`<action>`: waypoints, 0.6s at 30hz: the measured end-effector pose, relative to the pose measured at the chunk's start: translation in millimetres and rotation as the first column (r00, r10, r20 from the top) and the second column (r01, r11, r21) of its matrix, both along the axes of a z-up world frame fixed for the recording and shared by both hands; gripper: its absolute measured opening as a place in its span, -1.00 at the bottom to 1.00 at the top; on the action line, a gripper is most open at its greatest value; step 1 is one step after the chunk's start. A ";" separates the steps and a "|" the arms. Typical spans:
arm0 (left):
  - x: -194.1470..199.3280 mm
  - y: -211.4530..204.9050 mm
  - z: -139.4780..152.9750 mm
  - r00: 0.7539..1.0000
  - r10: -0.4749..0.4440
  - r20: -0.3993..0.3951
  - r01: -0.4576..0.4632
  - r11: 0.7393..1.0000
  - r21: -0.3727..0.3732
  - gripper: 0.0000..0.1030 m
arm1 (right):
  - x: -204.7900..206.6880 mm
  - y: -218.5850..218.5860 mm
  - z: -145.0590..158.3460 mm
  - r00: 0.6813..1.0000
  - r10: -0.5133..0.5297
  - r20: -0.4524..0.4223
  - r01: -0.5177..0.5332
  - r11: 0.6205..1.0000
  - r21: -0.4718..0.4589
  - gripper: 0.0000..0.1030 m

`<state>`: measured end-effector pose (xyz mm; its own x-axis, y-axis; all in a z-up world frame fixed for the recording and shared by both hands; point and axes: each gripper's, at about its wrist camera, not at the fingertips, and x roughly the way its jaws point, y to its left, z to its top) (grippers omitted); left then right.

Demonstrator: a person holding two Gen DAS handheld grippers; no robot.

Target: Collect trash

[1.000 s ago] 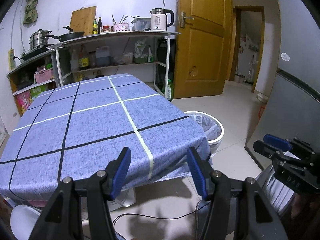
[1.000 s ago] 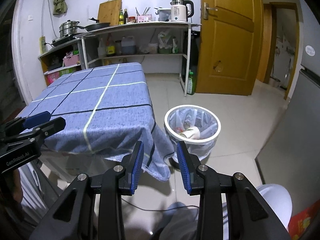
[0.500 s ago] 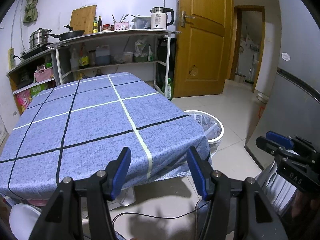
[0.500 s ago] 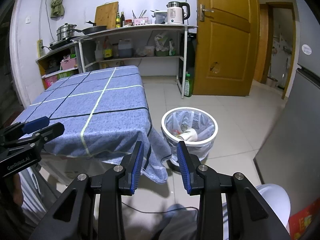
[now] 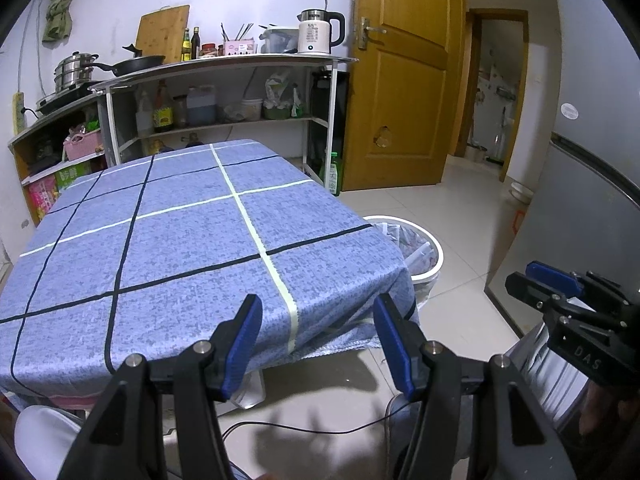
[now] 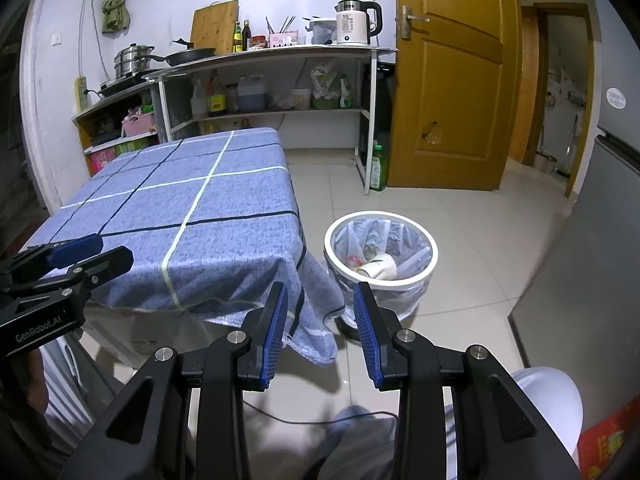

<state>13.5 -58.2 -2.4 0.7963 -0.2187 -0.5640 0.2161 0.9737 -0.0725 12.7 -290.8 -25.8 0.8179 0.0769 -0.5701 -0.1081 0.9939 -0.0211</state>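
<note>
Left wrist view: my left claw is spread apart, empty, above the table's near edge.
Right wrist view: my right claw is apart, empty; trash bin stands right of the table, cup inside.
Risk: I see no loose trash, so I might snag the tablecloth.

bin right of table, cup inside

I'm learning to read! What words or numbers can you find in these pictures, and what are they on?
"GenRobot.AI": on the left gripper.
"DAS": on the right gripper.
"55": on the white kettle.
Bottle labels on the shelf and the round sticker on the grey panel: too small to read.
</note>
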 end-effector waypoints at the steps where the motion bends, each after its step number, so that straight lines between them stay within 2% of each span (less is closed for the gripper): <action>1: 0.7 0.1 -0.2 1.000 -0.002 -0.001 0.002 1.000 -0.001 0.16 | 0.6 0.0 0.5 1.000 0.001 0.000 -0.001 1.000 0.000 -0.31; 18: 2.4 1.2 -1.6 1.000 -0.010 -0.010 0.010 1.000 -0.007 0.16 | 1.4 1.4 -2.5 1.000 0.001 -0.005 -0.001 1.000 -0.005 -0.31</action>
<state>16.0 -57.0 -4.0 0.7881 -0.2308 -0.5706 0.2252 0.9709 -0.0817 14.1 -289.4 -28.3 0.8152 0.0746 -0.5743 -0.1092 0.9937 -0.0259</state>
